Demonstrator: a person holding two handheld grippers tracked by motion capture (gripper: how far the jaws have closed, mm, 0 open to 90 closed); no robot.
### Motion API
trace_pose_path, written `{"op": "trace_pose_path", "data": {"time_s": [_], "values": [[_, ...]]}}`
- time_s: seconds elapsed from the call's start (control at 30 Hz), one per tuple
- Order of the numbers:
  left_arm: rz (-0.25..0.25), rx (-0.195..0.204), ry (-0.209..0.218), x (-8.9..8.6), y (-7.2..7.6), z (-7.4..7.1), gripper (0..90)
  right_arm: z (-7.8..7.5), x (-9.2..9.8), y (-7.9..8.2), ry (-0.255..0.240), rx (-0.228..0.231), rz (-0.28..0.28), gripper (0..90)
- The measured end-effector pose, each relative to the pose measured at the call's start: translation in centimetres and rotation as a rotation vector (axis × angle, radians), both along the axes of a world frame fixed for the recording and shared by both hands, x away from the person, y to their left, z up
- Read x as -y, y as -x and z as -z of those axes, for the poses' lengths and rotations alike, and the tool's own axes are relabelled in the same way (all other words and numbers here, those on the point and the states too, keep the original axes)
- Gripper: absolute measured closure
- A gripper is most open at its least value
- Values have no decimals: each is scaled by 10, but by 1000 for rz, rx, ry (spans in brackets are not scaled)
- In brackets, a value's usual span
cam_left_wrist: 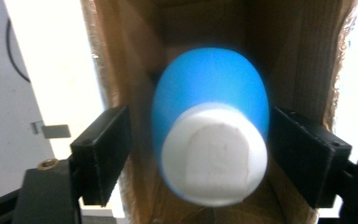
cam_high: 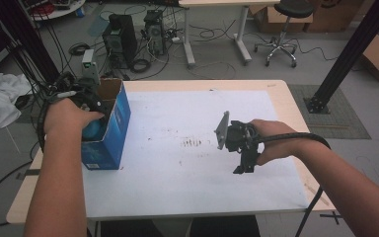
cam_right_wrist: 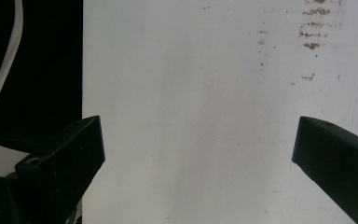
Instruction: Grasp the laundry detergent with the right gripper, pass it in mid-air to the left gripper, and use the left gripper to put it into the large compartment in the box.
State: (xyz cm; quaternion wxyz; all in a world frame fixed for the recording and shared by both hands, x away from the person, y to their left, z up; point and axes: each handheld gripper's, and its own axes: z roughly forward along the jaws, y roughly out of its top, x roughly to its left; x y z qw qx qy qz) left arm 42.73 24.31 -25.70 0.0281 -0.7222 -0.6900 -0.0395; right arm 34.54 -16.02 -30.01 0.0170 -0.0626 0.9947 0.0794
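A blue bottle [cam_left_wrist: 209, 100] with a white cap [cam_left_wrist: 214, 161] is seen inside the open blue box [cam_high: 121, 123] at the table's [cam_high: 286, 106] left edge, cap end toward the left gripper [cam_left_wrist: 200, 156]. The bottle lies between the jaws, which stand apart — a gap is visible on each side, so nothing is gripped. The right gripper [cam_right_wrist: 198, 149] is held wide open and empty over the white sheet [cam_right_wrist: 191, 70], well apart from the box.
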Motion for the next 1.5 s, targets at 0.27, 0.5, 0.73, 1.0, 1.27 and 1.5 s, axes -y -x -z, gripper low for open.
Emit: {"op": "trace_pose_path", "data": {"time_s": [0.27,0.5,0.73,1.0,1.27,1.5], "values": [[13,15,-30,2,4,-10,184,-1,-2,1,1,25,-1,2],[44,33,-13,5,7,-22,146,-5,1,2,12,20,5,0],[97,39,-35,13,10,-38,62,-6,4,4,29,15,6,0],[160,58,-49,27,14,-55,44,-7,5,5,31,12,5,0],[243,81,-41,42,19,-69,2,-8,6,7,38,7,8,0],[344,76,-32,56,22,-75,1,-9,7,9,42,6,12,0]]}}
